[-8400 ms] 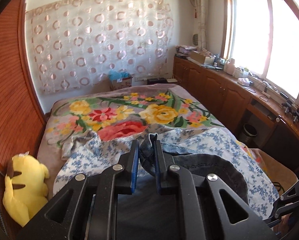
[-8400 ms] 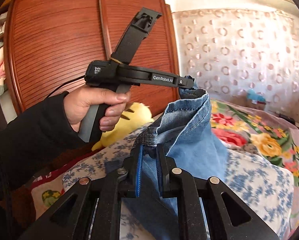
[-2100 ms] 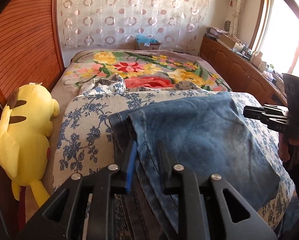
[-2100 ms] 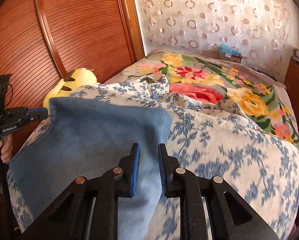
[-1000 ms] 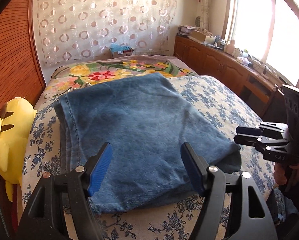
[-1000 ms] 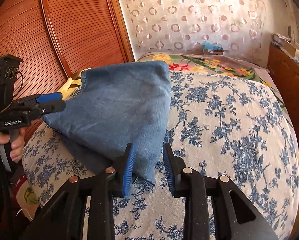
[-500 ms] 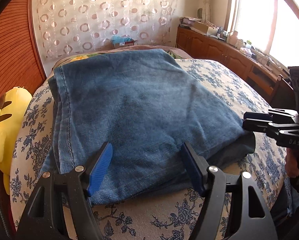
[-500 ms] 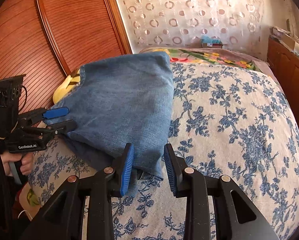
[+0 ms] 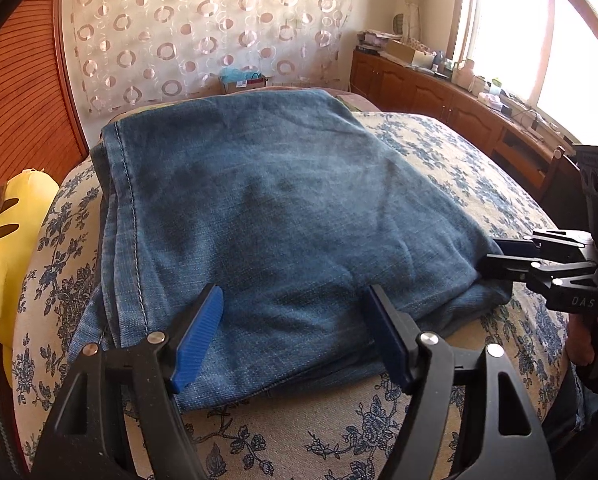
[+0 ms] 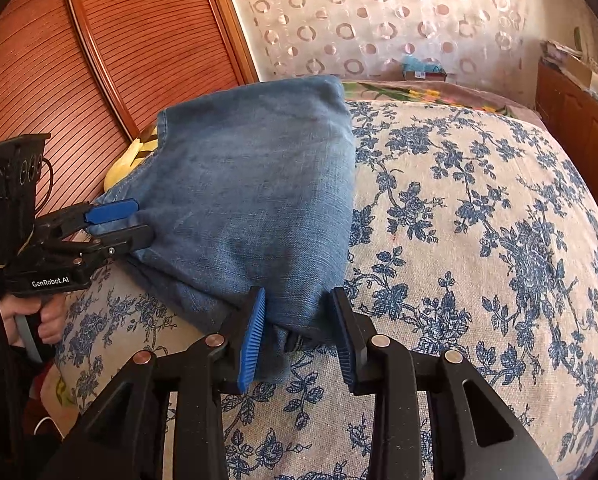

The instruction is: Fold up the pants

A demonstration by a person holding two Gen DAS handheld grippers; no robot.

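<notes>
The bed (image 9: 479, 184) is taking up most of the room here, with its blue-flowered cover, and the jeans (image 9: 279, 216) are sitting on the near left part of it as a flat folded stack, so I'm guessing the folding is basically done. What's maybe left is squaring up the near edge, where a lower layer is peeking out under the top one.

There's plenty of bare cover to the right of the stack. The left is tighter: a wood panel wall (image 10: 99, 60) and a yellow plush (image 9: 7, 240) are right beside the bed.

The left gripper (image 9: 295, 332) is gaping wide over the near edge, gripping nothing. The right gripper (image 10: 299, 332) is half spread around the near right corner, pads not pressing the denim.
</notes>
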